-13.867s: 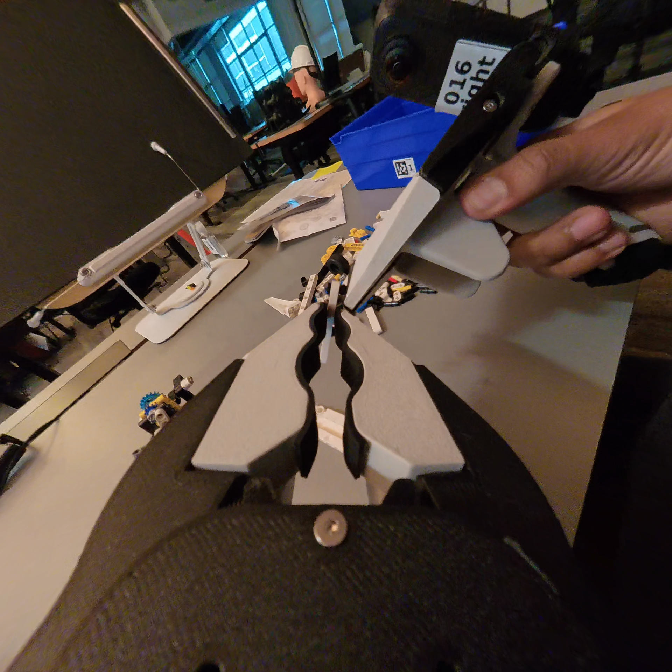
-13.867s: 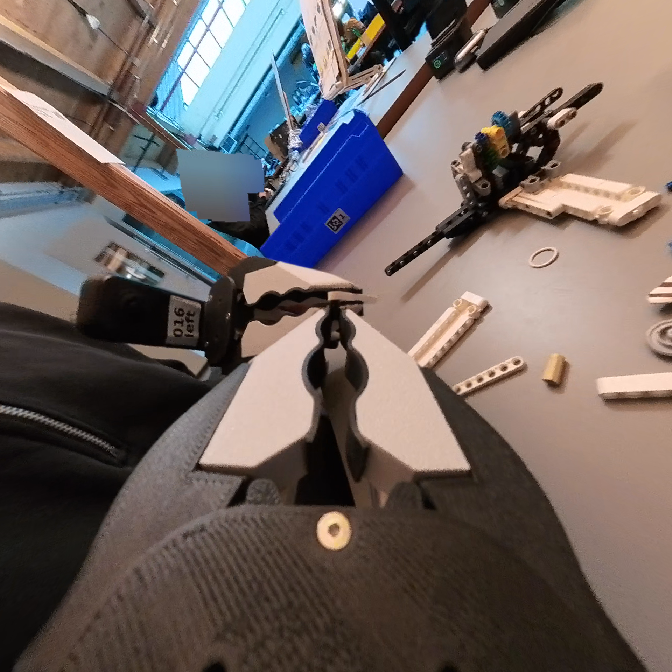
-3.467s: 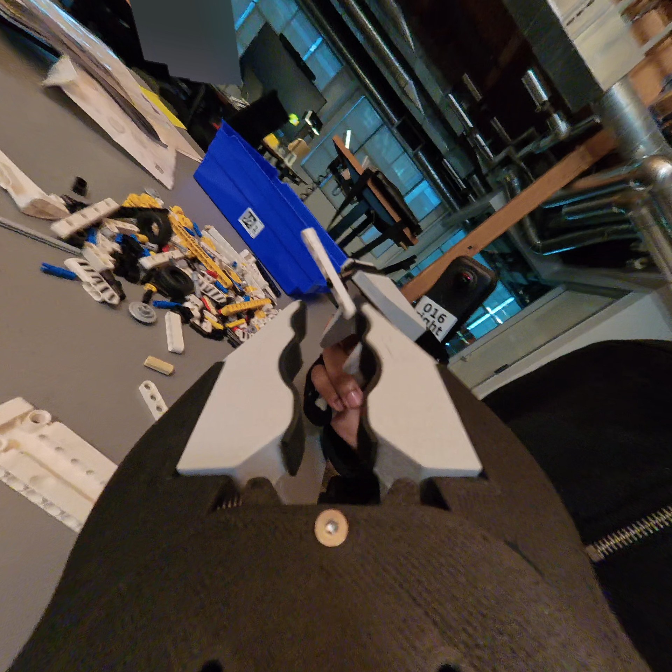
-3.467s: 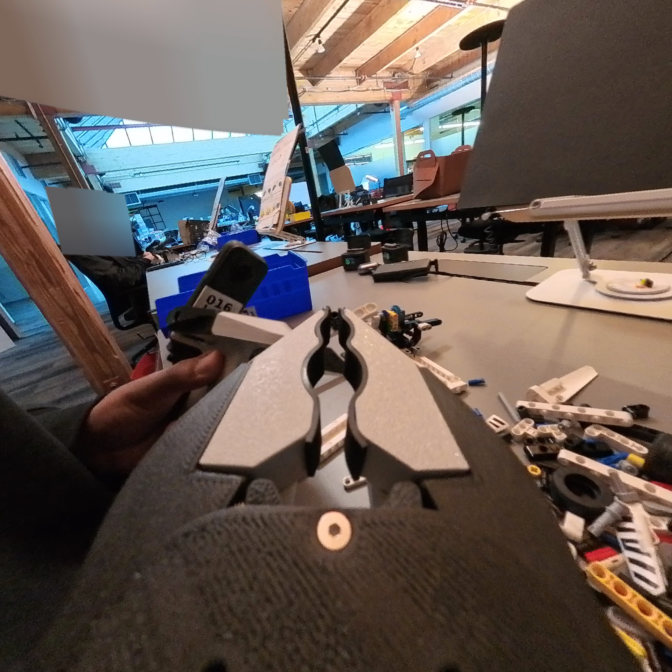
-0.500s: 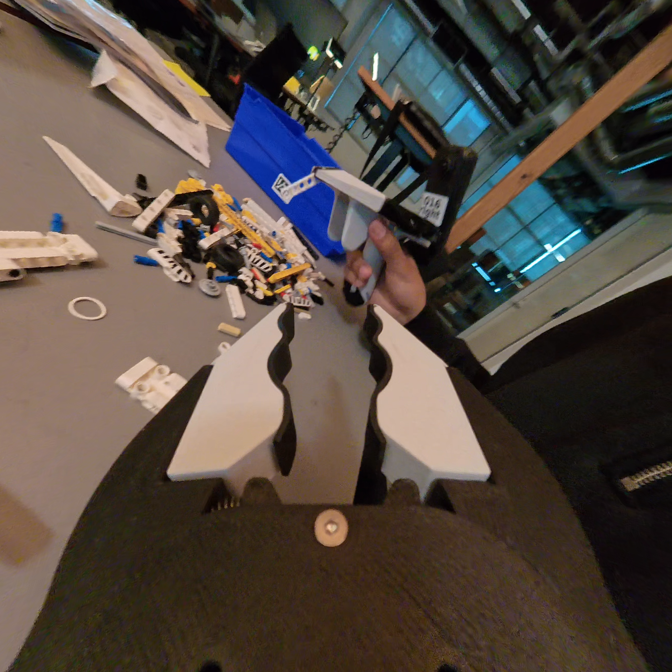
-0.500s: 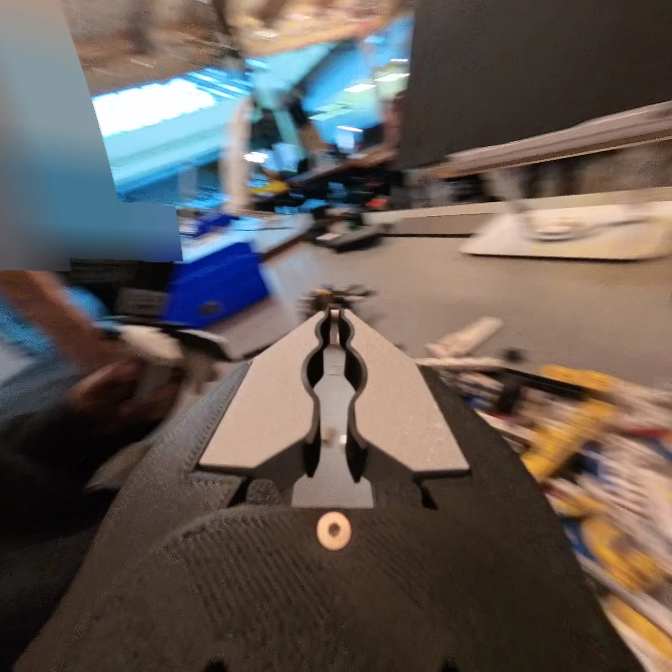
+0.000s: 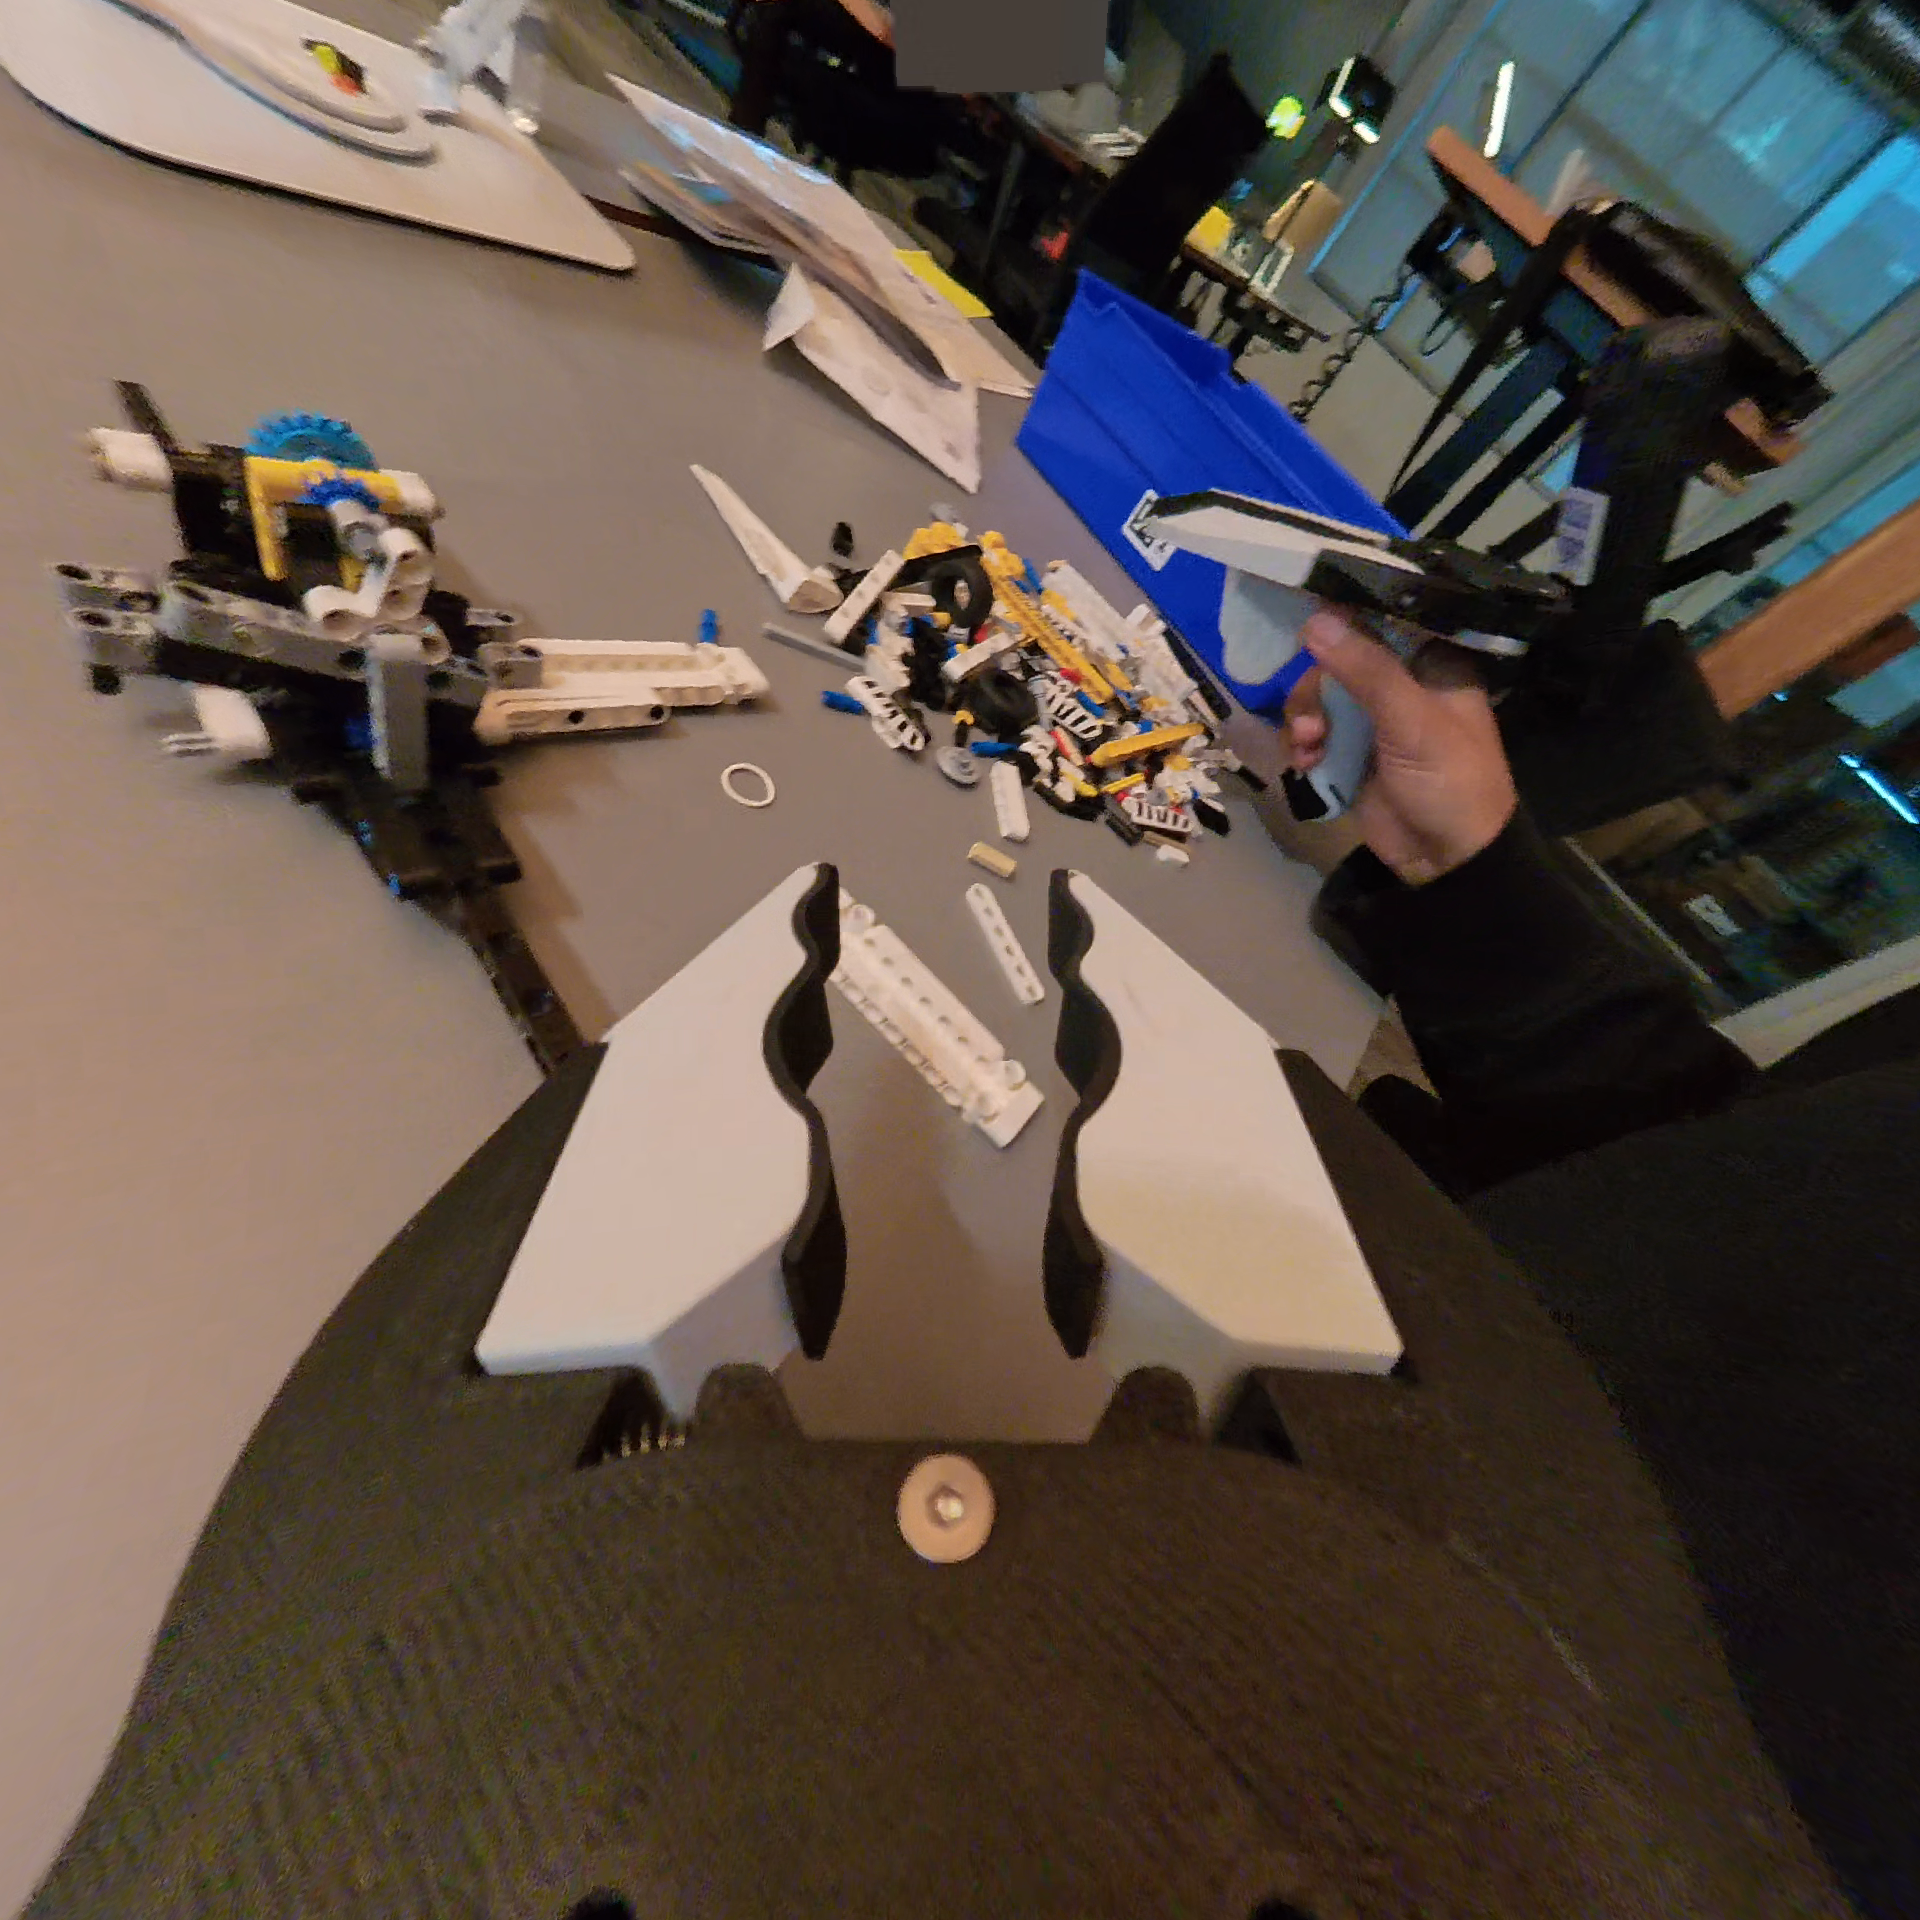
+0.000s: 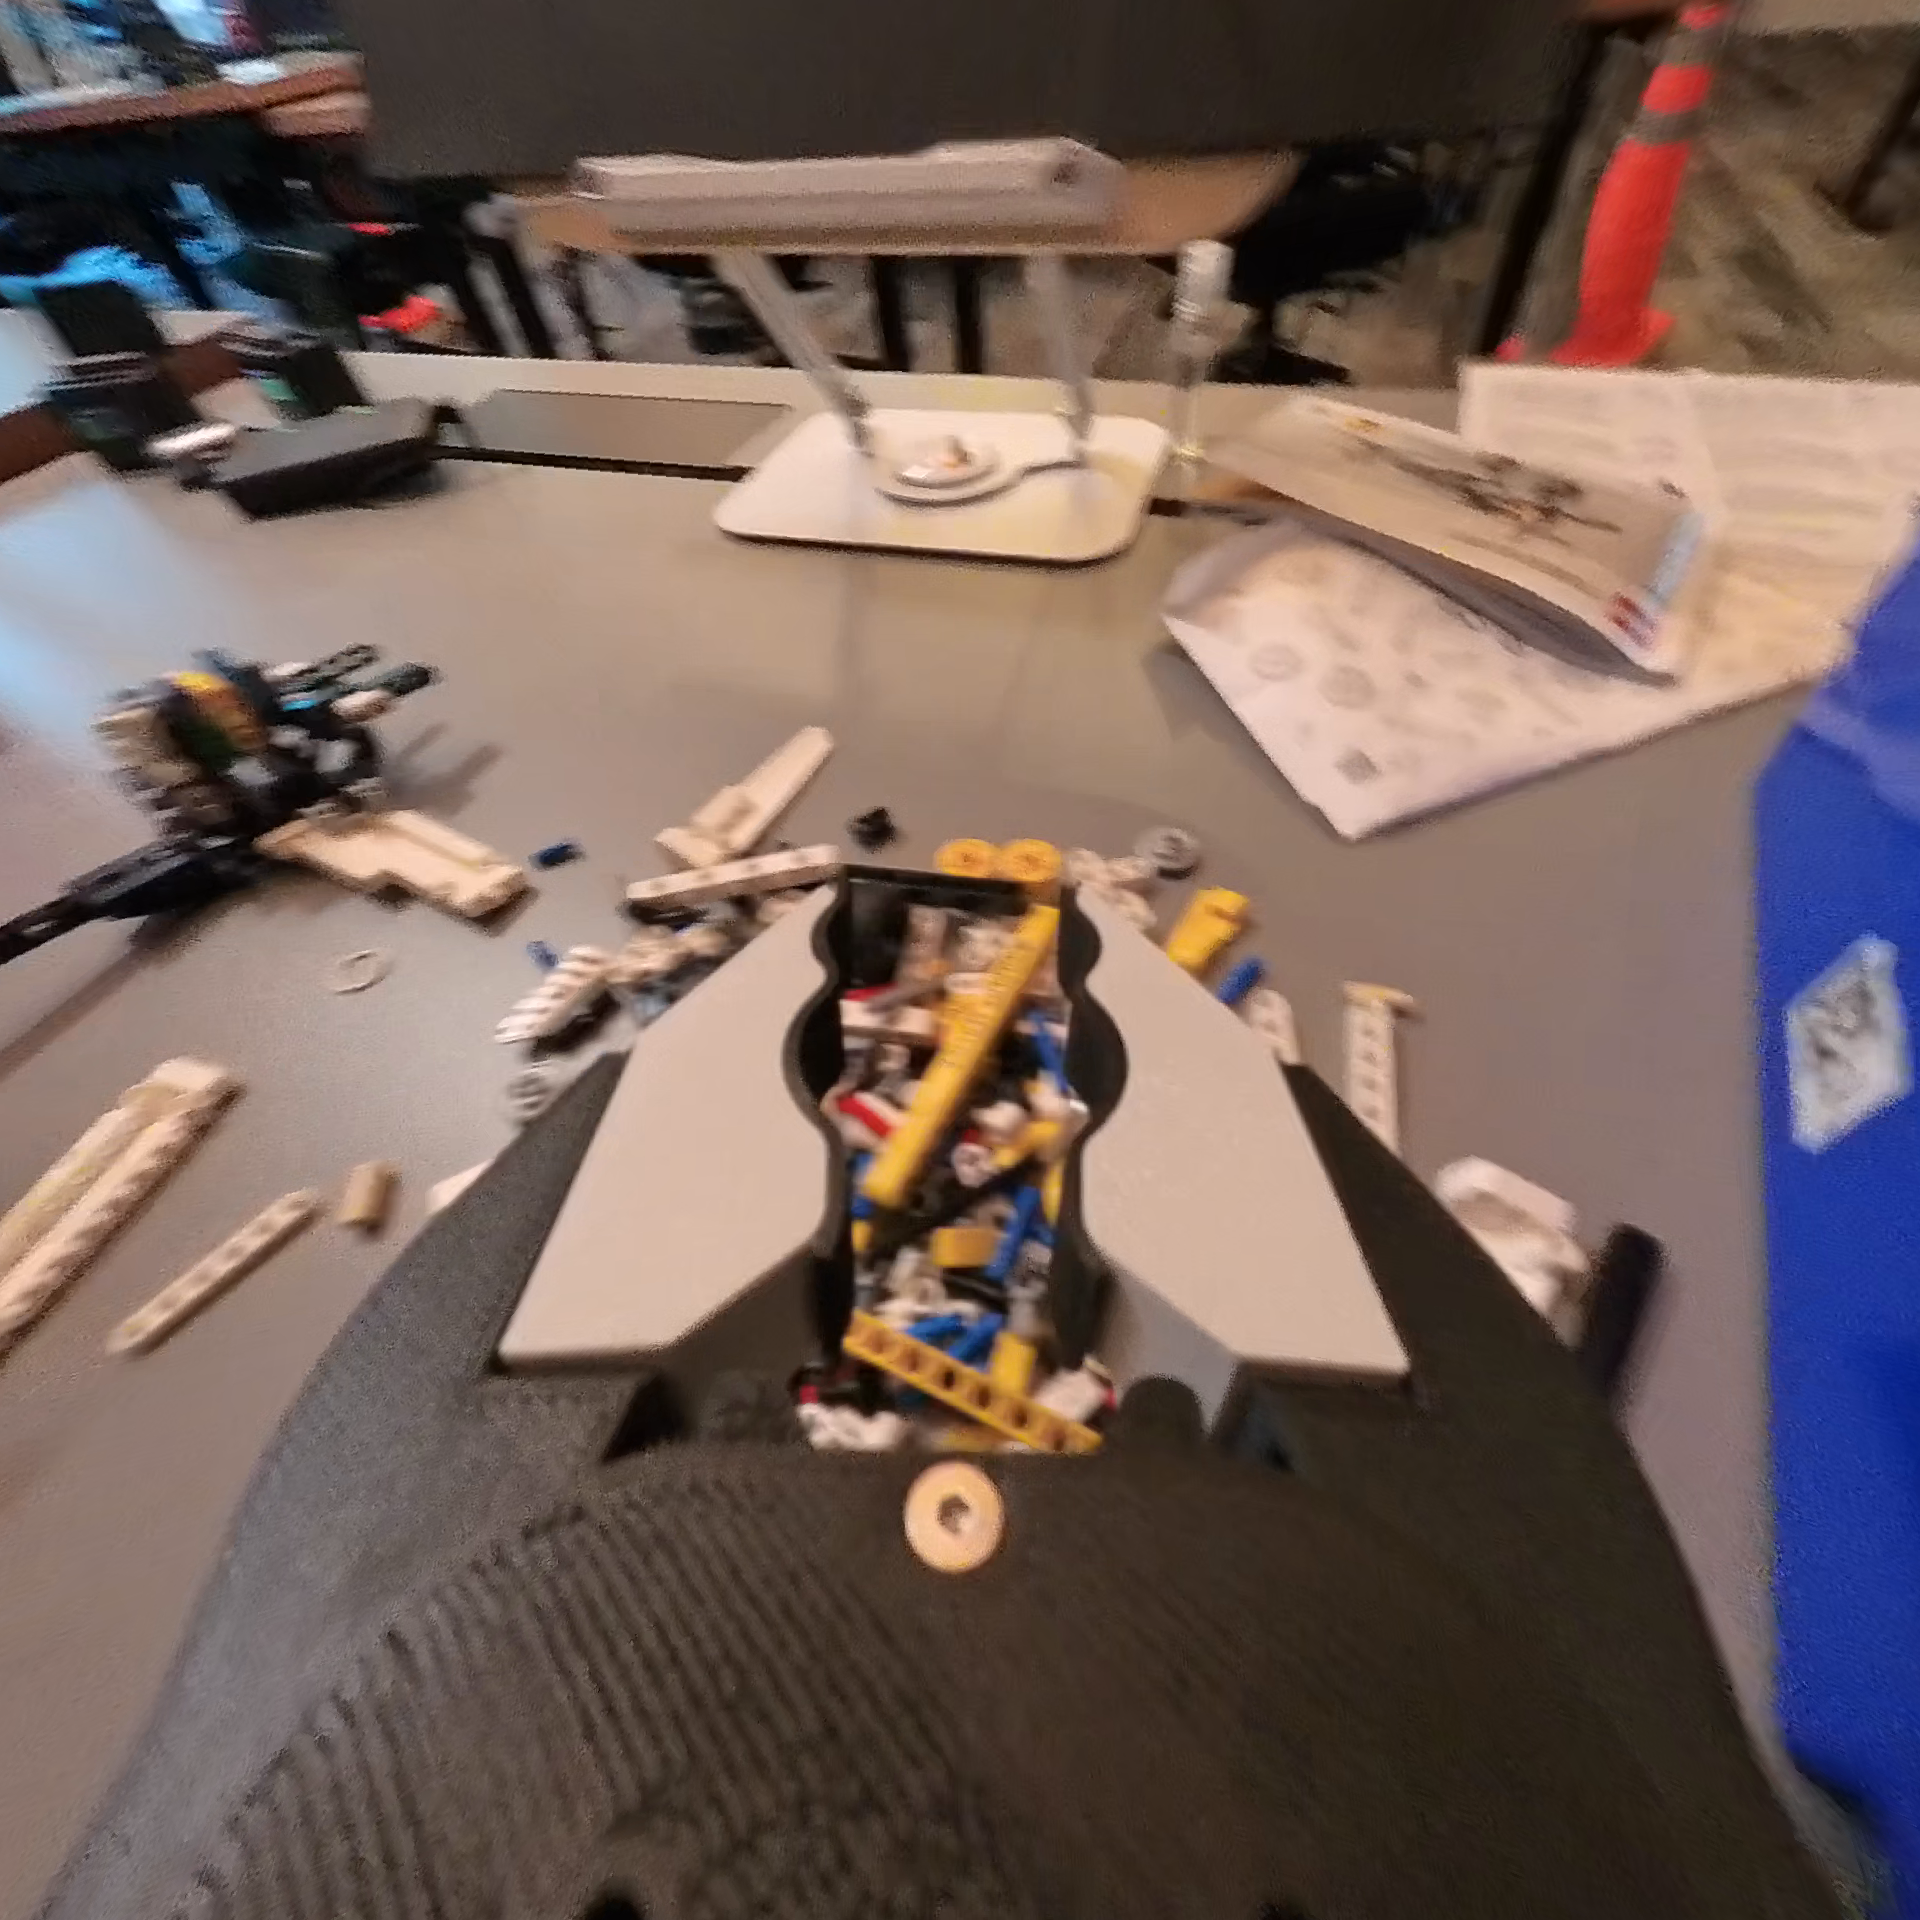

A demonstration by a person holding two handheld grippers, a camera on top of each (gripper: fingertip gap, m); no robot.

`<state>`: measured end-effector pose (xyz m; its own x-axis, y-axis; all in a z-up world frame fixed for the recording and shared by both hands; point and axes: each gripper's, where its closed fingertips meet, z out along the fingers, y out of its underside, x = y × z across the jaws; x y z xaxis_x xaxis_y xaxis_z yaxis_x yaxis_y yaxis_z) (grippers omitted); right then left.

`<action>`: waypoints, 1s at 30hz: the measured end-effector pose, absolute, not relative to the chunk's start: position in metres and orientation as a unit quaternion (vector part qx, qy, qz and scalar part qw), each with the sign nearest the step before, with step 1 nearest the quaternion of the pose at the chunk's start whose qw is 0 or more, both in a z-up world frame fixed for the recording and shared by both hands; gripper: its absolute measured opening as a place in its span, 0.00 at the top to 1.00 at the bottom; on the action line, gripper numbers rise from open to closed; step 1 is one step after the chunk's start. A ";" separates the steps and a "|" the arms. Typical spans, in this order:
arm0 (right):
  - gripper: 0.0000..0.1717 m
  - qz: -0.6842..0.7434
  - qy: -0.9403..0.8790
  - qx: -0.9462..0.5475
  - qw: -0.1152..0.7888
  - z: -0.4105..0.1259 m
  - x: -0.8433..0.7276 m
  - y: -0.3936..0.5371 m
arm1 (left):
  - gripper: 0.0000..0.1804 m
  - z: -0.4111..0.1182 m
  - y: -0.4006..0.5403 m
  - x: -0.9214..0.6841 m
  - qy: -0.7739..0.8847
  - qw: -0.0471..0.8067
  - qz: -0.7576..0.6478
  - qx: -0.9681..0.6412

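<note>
Over the grey table, left gripper hangs wide open, gripping nothing, a white beam lying below its jaws. Beyond that beam sits the brick pile; right gripper hovers above it, also spread and bare. Farther off, past the pile, a blue bin.

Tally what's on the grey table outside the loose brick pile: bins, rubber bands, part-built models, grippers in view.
Blue plastic bin: 1
White rubber band: 1
Part-built black, white and yellow brick model: 1
Grippers, both open with nothing held, left gripper and right gripper: 2
Total: 5
</note>
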<state>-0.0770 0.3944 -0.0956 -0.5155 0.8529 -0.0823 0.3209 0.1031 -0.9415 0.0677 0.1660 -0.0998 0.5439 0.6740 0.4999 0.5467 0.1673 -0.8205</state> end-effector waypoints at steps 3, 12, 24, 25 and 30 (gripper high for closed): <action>0.76 0.545 -0.744 -0.345 0.174 -0.095 -0.041 0.335 | 0.79 -0.103 0.161 0.066 -0.485 0.598 0.058 -0.635; 0.76 0.475 -0.839 -0.240 0.114 -0.130 0.023 0.262 | 0.79 -0.110 0.168 0.064 -0.485 0.588 0.053 -0.645; 0.78 0.411 -0.871 -0.260 0.075 -0.178 0.044 0.251 | 0.79 -0.109 0.167 0.065 -0.486 0.596 0.047 -0.637; 0.78 0.408 -0.871 -0.261 0.081 -0.178 0.042 0.250 | 0.79 -0.109 0.166 0.066 -0.485 0.597 0.047 -0.637; 0.84 0.381 -0.875 -0.264 0.139 -0.178 0.020 0.259 | 0.79 -0.108 0.166 0.067 -0.485 0.598 0.048 -0.636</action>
